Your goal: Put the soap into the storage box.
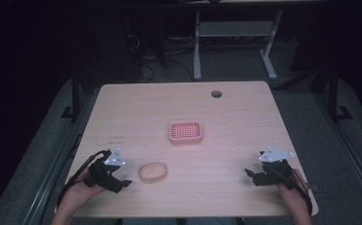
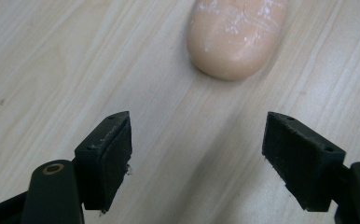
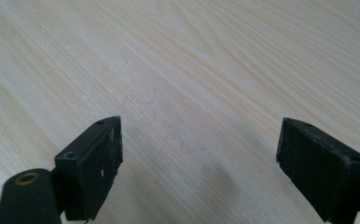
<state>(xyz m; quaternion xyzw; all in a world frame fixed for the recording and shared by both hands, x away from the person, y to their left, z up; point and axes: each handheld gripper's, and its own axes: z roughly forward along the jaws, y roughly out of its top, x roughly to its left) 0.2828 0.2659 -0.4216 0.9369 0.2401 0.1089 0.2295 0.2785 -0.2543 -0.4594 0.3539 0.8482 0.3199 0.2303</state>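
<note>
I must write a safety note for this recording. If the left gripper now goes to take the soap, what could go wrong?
1. The soap is rounded and smooth, so the open left gripper might squeeze it out sideways.
2. It lies loose on the table, so a jaw may push it away.
3. The pink dish looks light and may slide when the soap is set in.

The high view looked forward and down from above the person's side, taking in the whole surface (image 1: 245, 117) and the floor beyond. The left gripper view sat close above the wood, facing along the left hand-held gripper (image 2: 197, 154) toward the soap (image 2: 236, 35) just ahead; the high view shared that soap (image 1: 153, 171) and hand-held gripper (image 1: 123, 180). The right gripper view looked low along the right hand-held gripper (image 3: 199, 163) over bare wood, a patch the high view shared before that hand-held gripper (image 1: 250, 176).
</note>
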